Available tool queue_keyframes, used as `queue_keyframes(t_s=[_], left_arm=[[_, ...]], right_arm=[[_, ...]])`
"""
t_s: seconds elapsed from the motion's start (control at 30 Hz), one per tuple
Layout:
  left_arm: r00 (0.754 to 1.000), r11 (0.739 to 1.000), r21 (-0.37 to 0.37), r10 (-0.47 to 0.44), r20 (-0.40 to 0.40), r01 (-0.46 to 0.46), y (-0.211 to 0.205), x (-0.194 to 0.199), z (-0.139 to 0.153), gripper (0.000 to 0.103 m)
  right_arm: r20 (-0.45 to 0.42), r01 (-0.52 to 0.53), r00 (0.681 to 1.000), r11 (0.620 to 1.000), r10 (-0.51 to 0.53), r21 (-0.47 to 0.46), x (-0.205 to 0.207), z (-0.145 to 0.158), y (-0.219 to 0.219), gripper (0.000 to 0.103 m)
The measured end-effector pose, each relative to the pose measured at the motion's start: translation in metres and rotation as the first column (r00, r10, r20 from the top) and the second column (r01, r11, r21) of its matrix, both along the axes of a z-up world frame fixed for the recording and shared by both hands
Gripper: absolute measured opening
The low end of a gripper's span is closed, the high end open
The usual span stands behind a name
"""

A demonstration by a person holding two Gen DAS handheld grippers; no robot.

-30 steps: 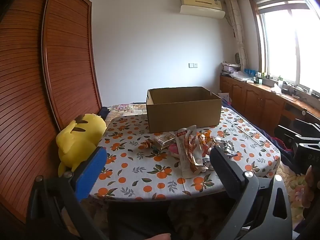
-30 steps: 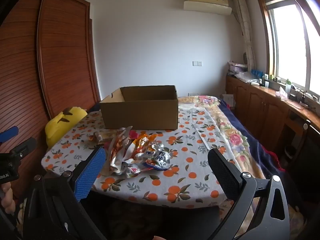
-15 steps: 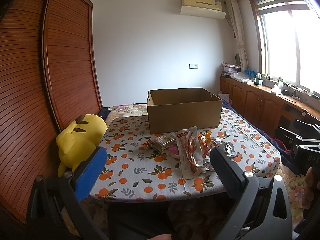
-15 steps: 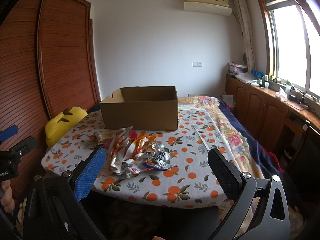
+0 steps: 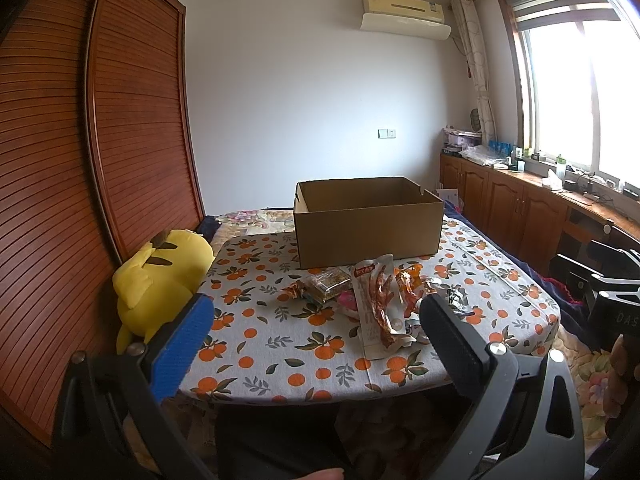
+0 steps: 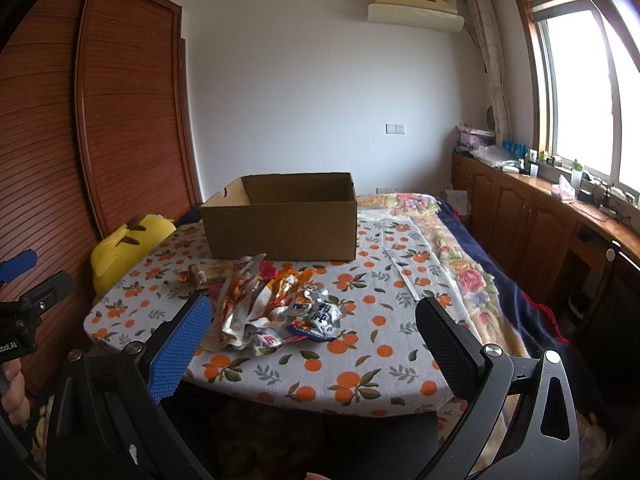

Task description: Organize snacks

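Left wrist: our left claw (image 5: 316, 332) gapes empty short of the snacks (image 5: 376, 300) heaped on the surface (image 5: 280, 344) before the open box (image 5: 368, 224), handy for loading; right wrist: right claw (image 6: 314, 330) likewise apart, empty.

Both grippers hang short of the counter (image 5: 280, 364), off its near edge. The left gripper (image 5: 312, 344) has its fingers spread wide with nothing between them; the right gripper (image 6: 312, 344) does too. A hand (image 6: 14, 384) grips the left gripper's handle.
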State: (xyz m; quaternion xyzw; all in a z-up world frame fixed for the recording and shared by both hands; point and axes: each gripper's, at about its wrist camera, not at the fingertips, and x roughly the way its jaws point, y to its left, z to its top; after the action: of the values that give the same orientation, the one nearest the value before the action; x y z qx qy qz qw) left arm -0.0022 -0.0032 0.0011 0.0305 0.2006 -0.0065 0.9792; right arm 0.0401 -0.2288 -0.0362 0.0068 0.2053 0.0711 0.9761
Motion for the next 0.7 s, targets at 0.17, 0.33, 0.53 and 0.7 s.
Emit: queue_keyframes(t_s=[0.17,0.33,0.53,0.7], left_arm=[[1.000,1.000,0.000,0.000,0.000,0.000,0.0003,-0.0001,0.0000,0.103],[1.000,1.000,0.000,0.000,0.001,0.000,0.0002,-0.0002,-0.0001,0.103],[1.000,1.000,0.000,0.001,0.001,-0.001,-0.0008,0.0008,-0.0001,0.103],[1.000,1.000,-0.001,0.000,0.001,0.000,-0.0010,0.0007,-0.0002,0.103]], right_arm=[[0.000,-0.001,1.000,1.000,0.001,0.000,-0.0006,0.0008,0.0000,0.103],[0.001,-0.001,1.000,1.000,0.001,0.000,-0.0009,0.0006,0.0001,0.103],[0.002,0.000,1.000,1.000,0.000,0.000,-0.0014,0.0003,0.0005,0.103],[0.001,-0.001,1.000,1.000,0.001,0.000,-0.0016,0.0003,0.0003,0.103]])
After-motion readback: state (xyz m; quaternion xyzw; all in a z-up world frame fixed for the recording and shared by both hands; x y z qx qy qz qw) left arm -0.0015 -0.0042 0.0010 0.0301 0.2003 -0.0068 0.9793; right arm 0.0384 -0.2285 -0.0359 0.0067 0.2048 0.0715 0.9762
